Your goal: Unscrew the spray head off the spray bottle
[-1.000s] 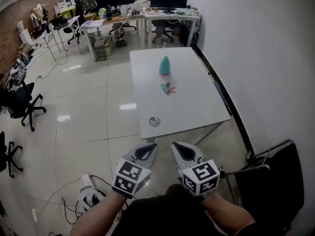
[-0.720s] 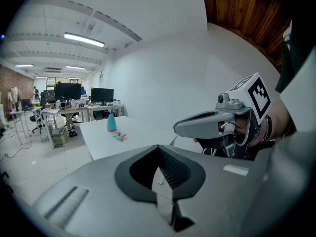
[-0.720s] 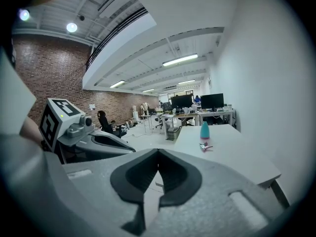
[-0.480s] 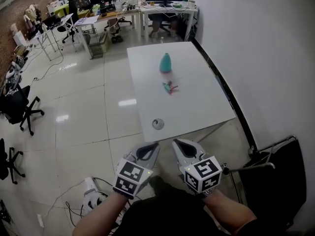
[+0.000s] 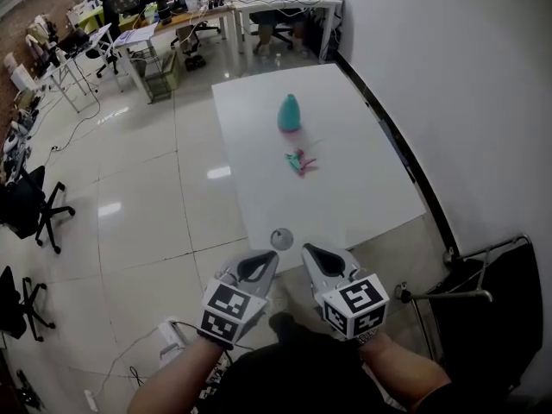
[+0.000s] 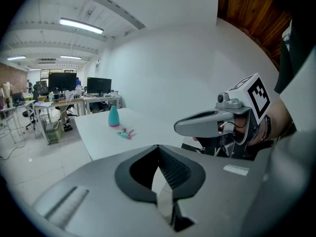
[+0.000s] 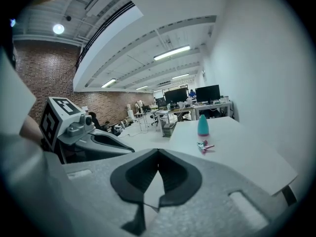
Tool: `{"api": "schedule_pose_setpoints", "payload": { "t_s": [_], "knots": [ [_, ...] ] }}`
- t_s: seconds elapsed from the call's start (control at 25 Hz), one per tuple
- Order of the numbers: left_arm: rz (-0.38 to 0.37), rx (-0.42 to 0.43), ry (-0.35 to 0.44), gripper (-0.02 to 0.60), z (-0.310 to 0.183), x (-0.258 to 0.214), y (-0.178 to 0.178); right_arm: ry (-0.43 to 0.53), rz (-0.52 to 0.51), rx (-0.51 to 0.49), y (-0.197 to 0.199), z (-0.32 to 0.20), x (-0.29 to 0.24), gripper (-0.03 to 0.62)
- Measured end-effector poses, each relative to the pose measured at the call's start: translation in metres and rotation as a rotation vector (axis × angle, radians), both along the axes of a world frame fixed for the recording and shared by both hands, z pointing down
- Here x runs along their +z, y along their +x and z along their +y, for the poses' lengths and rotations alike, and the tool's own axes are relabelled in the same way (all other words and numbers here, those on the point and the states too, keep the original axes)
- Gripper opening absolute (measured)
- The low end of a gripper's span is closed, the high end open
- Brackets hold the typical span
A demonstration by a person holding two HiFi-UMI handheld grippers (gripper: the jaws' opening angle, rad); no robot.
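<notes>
A teal spray bottle body [image 5: 289, 113] stands upright on the white table [image 5: 345, 197], far from me. The same bottle [image 6: 114, 116] [image 7: 203, 125] shows small in both gripper views. A pink and teal spray head [image 5: 299, 161] lies on the table just in front of it, also seen as spray head [image 6: 125, 133] [image 7: 204, 145]. My left gripper [image 5: 260, 264] and right gripper [image 5: 316, 257] are held side by side before the table's near edge. Both are shut with nothing between the jaws.
A grey round grommet [image 5: 281, 238] sits in the table near its front edge. A white wall [image 5: 448, 76] runs along the table's right side. A dark chair [image 5: 483, 300] stands at the right. Desks with monitors [image 5: 181, 7] and office chairs [image 5: 30, 210] fill the back and left.
Both grippers have come forward toward the table's near edge. The table, bottle and spray head now sit lower and closer in the head view.
</notes>
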State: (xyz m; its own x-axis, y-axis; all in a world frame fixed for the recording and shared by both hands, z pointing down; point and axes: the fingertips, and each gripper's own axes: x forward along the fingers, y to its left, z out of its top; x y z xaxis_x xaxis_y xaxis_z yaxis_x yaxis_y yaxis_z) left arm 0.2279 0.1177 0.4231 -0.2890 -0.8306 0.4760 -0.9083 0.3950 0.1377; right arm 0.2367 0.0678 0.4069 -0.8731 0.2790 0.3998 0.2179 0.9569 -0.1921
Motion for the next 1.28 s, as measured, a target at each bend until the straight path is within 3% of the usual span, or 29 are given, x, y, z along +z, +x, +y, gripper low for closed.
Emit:
{"api": "schedule_pose_setpoints", "payload": {
  "t_s": [0.44, 0.88, 1.28],
  "knots": [
    [0.036, 0.059, -0.072, 0.016, -0.030, 0.022, -0.058, -0.036, 0.041, 0.037, -0.053, -0.025, 0.022, -0.008],
    [0.023, 0.103, -0.089, 0.017, -0.037, 0.022, -0.087, -0.033, 0.050, 0.065, -0.079, -0.029, 0.024, -0.008],
    [0.016, 0.245, -0.063, 0.017, -0.029, 0.020, -0.122, -0.005, 0.057, 0.216, -0.106, -0.017, 0.022, -0.008]
  ]
}}
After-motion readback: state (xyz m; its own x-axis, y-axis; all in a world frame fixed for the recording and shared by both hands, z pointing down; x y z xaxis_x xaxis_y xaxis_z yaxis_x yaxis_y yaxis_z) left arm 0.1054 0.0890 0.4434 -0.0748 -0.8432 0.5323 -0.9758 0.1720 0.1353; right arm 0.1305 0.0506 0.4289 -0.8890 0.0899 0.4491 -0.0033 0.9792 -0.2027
